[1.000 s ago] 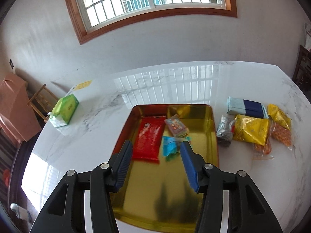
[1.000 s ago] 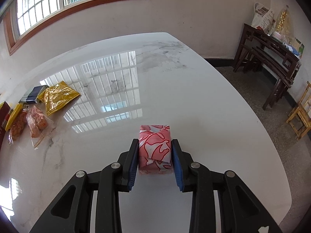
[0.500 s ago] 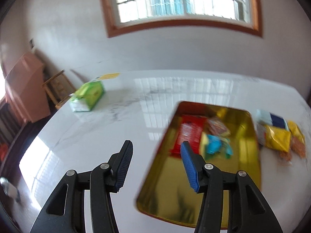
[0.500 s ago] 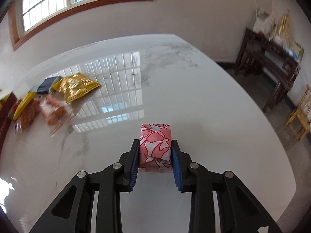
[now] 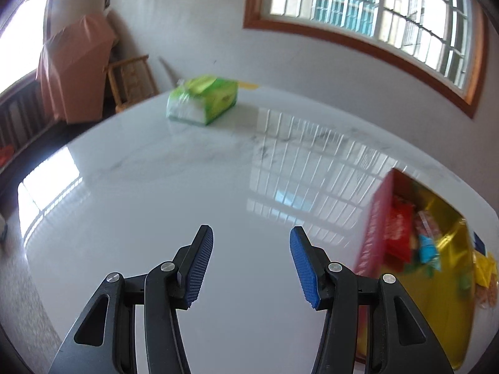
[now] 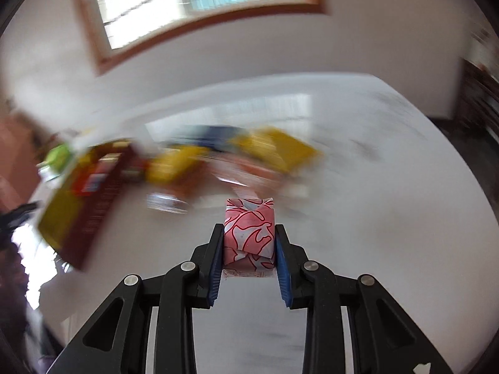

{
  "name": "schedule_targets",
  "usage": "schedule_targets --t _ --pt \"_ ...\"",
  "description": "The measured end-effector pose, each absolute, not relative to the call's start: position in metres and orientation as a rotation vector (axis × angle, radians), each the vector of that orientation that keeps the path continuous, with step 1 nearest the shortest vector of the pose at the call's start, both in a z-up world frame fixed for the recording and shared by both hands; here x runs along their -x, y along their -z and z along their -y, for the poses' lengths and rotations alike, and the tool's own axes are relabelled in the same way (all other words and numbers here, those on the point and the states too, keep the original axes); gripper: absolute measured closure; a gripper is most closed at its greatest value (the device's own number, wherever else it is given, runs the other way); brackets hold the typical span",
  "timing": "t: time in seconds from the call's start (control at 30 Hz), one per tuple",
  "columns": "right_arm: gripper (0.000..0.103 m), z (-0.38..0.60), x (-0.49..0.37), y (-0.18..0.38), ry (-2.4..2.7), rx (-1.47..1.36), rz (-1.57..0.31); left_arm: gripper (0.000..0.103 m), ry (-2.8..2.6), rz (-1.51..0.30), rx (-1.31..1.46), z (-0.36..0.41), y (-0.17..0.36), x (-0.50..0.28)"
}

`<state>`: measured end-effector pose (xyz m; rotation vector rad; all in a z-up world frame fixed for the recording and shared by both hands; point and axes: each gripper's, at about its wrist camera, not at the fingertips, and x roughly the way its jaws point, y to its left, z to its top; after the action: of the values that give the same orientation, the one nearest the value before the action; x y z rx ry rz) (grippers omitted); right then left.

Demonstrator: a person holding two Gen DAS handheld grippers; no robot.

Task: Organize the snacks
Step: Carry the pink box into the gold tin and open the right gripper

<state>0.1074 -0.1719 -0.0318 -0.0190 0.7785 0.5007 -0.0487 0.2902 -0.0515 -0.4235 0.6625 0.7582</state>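
The right gripper [image 6: 249, 244] is clamped on a small pink packet with red swirls [image 6: 249, 233], its blue pads pressed flat against the packet's two sides, the packet's long axis running forward along the fingers. The gold tray [image 6: 59, 218] with red walls lies ahead and well to the left of this gripper, blurred, its long axis slanting away; loose yellow bags [image 6: 274, 149] lie on the white table [image 6: 389, 202] straight ahead, between. The left gripper [image 5: 251, 266] hovers with its jaws wide apart and nothing between them, the tray [image 5: 436, 311] just to its right. Delivery likely means carrying the packet leftward over the tray's near wall.
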Motion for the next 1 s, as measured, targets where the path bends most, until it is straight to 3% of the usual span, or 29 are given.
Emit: schedule_targets --t 0.27,0.4,0.83,0.9,0.97,1.0 --pt "0.075 0.009 -0.090 -0.008 -0.834 0.134 -0.792 0.048 -0.779 -0.670 0.489 -0.302 0.068 0.049" --pt "0.075 -0.057 -0.094 0.000 -0.925 0.121 -0.924 0.047 -0.798 -0.646 0.535 -0.308 0.070 0.055" --pt "0.074 -0.176 -0.075 0.045 -0.882 0.423 -0.974 0.046 -0.787 -0.574 0.581 -0.312 0.069 0.069" --pt "0.068 -0.180 -0.074 0.045 -0.891 0.431 -0.972 0.046 -0.782 -0.572 0.585 -0.312 0.068 0.070" --pt "0.054 -0.172 -0.076 0.037 -0.915 0.396 -0.957 0.046 -0.782 -0.572 0.596 -0.314 0.068 0.069" --pt "0.053 -0.163 -0.076 0.029 -0.926 0.373 -0.929 0.046 -0.782 -0.572 0.602 -0.315 0.069 0.070"
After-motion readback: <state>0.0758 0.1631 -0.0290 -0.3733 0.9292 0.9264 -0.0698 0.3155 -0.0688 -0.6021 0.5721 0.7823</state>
